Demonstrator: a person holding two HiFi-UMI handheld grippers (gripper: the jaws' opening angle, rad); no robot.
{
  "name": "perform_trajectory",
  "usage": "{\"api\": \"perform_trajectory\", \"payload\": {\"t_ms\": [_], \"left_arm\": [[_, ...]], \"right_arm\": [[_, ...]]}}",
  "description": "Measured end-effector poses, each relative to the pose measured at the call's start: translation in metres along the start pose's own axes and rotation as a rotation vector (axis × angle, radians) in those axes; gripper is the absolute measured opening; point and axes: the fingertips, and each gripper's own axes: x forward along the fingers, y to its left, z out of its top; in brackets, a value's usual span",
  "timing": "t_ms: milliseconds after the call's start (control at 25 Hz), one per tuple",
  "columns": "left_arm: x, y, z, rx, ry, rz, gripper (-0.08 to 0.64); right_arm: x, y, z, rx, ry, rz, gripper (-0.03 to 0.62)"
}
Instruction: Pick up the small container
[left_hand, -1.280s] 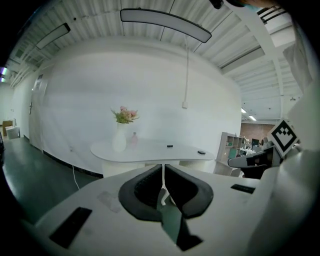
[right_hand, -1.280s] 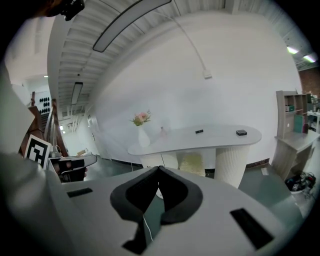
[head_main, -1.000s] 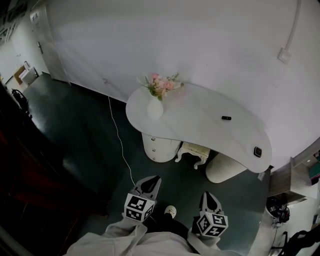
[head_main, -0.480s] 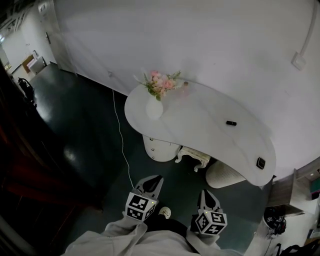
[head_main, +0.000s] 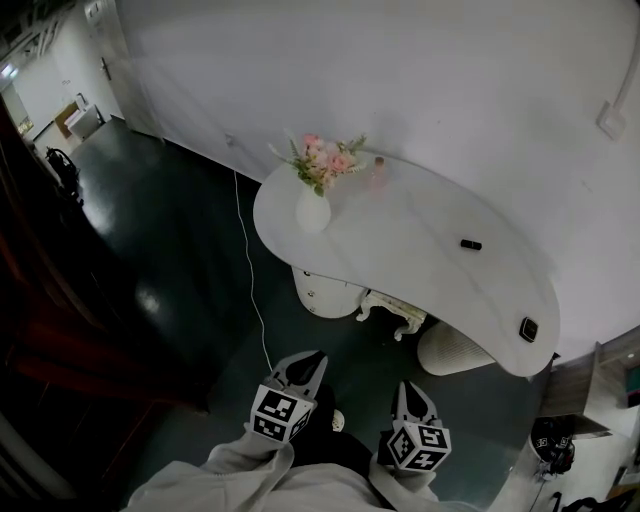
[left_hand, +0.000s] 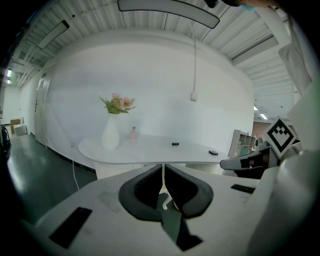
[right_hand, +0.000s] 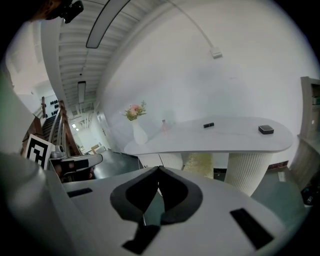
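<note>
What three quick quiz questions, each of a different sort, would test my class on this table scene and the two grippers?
1. Fill the gap: the jaws of the left gripper and the right gripper are both ____.
2. Choose one: the small container stands
A) on the table, near the vase
B) on the floor
C) between the right gripper's jaws
3. True or false: the left gripper holds the small container.

Key: 1 shut, with nothing between them; 2 A; 3 false, since both grippers are away from the table.
</note>
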Motion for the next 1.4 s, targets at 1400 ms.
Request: {"api": "perform_trajectory", "payload": {"t_ms": [1400], "left_arm": [[0.17,0.05,0.084,0.05,-0.001,-0.075,0.026]], "right_arm": [[0.126,-0.061,0.099,0.026,-0.008,-0.039,0.049]]}}
